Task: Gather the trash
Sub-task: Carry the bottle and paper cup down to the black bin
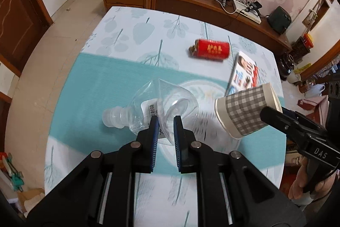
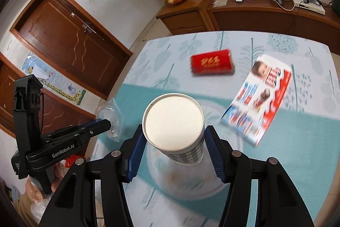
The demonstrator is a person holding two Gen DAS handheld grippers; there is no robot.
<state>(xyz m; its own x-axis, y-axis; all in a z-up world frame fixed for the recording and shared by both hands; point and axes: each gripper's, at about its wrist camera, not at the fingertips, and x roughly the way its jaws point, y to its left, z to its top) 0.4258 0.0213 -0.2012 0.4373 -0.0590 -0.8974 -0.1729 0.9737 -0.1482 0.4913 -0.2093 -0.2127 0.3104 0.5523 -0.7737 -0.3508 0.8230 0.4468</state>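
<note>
Right now my left claw (image 1: 165, 127) is clenched on a crushed clear plastic bottle (image 1: 157, 105), its blue pads pinching the flattened wall near the bottle's base. The bottle hangs above the bench (image 1: 119, 78), lying sideways in my grip with its capped neck (image 1: 112, 117) pointing to the left of the view and a white label showing just behind the left pad. From my right wrist view the same claw (image 2: 106, 123) comes in at the left edge, its tips buried in the crumpled plastic (image 2: 110, 118), with my hand (image 2: 36, 190) on the handle below.

My right claw (image 2: 173, 148) is grasping a paper cup (image 2: 173, 118) with a grey-and-white check pattern; the two blue pads press on opposite sides of its wall. The cup's flat white end faces the camera. In the left wrist view that cup (image 1: 244, 112) is tilted over on its side in the air, just to the right of the bottle, and the black fingers (image 1: 276, 118) hold it from the right.

Below both claws a clear glass dish (image 2: 184, 186) sits on the leaf-patterned cloth. Farther back on the bench lie a red box (image 1: 210, 50) with gold lettering and, to its right, a printed leaflet (image 2: 259, 99) in red, white and blue, well apart from what I hold.
</note>
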